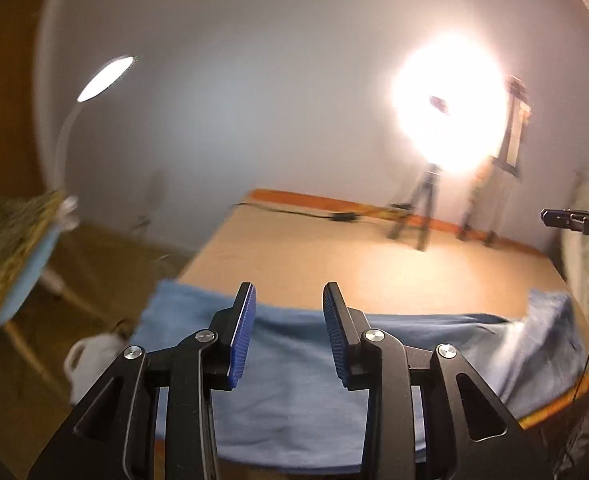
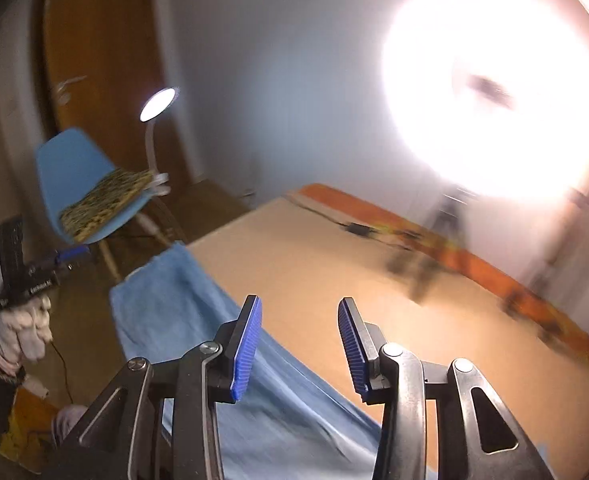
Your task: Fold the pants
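Hovering with both grippers' fingers spread (nothing between them), we see the pants (image 1: 294, 360) below, long axis running nine-to-three, left gripper (image 1: 289, 332) nearer than right gripper (image 2: 299, 344).

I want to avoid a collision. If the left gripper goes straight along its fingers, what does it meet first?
Probably the blue pants spread on the table; the open, empty left gripper points down at them, though depth is unclear.

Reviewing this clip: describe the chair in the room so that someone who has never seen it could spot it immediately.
Start at the big tan table with the blue pants spread over its near side, then look past the table's left end to the floor in front of the wooden door. The blue chair stands there on pale legs, beside a lit white lamp. It alone has a yellow-and-dark patterned cushion on its seat.
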The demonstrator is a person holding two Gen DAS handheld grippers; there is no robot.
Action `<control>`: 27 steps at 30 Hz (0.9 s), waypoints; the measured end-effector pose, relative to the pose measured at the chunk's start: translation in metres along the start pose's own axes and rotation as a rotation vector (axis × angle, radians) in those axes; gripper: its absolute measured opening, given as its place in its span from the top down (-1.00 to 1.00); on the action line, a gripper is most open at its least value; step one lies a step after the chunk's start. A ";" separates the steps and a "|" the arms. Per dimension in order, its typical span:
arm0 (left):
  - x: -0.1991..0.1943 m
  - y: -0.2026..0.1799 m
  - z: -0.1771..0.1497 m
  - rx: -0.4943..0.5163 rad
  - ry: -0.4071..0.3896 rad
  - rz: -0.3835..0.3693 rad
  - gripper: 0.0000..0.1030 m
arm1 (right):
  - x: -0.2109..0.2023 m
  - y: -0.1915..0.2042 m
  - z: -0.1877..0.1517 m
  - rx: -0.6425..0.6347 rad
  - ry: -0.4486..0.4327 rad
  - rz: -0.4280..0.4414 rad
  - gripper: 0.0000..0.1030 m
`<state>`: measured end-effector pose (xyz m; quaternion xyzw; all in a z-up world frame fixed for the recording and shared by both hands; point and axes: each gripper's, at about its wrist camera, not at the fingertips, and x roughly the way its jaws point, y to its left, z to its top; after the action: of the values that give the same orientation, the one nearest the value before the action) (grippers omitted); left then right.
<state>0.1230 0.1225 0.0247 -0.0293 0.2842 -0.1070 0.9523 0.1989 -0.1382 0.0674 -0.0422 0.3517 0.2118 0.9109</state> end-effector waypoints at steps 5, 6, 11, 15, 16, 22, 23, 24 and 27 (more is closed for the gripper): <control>0.035 -0.070 0.011 0.112 0.076 -0.182 0.28 | -0.060 -0.070 -0.064 0.131 0.017 -0.160 0.17; 0.044 -0.085 0.012 0.139 0.097 -0.213 0.28 | -0.068 -0.080 -0.076 0.161 0.023 -0.183 0.17; 0.083 -0.160 0.021 0.251 0.202 -0.367 0.22 | -0.120 -0.147 -0.149 0.362 0.044 -0.316 0.17; 0.110 -0.211 0.032 0.297 0.279 -0.460 0.18 | -0.154 -0.180 -0.195 0.483 0.043 -0.384 0.15; 0.115 -0.226 0.035 0.318 0.294 -0.480 0.12 | -0.159 -0.186 -0.203 0.502 0.042 -0.398 0.14; 0.150 -0.299 0.030 0.344 0.421 -0.593 -0.05 | -0.182 -0.214 -0.241 0.606 0.013 -0.440 0.12; 0.158 -0.312 0.025 0.335 0.449 -0.614 -0.05 | -0.182 -0.219 -0.245 0.625 0.005 -0.434 0.12; 0.163 -0.321 0.020 0.330 0.469 -0.632 -0.05 | -0.182 -0.224 -0.248 0.643 0.000 -0.424 0.11; 0.179 -0.350 -0.005 0.328 0.533 -0.675 -0.05 | -0.178 -0.246 -0.249 0.660 0.004 -0.401 0.05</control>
<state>0.2004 -0.2580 -0.0343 0.0593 0.4731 -0.4584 0.7500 0.0278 -0.4807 -0.0192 0.1848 0.3876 -0.0952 0.8981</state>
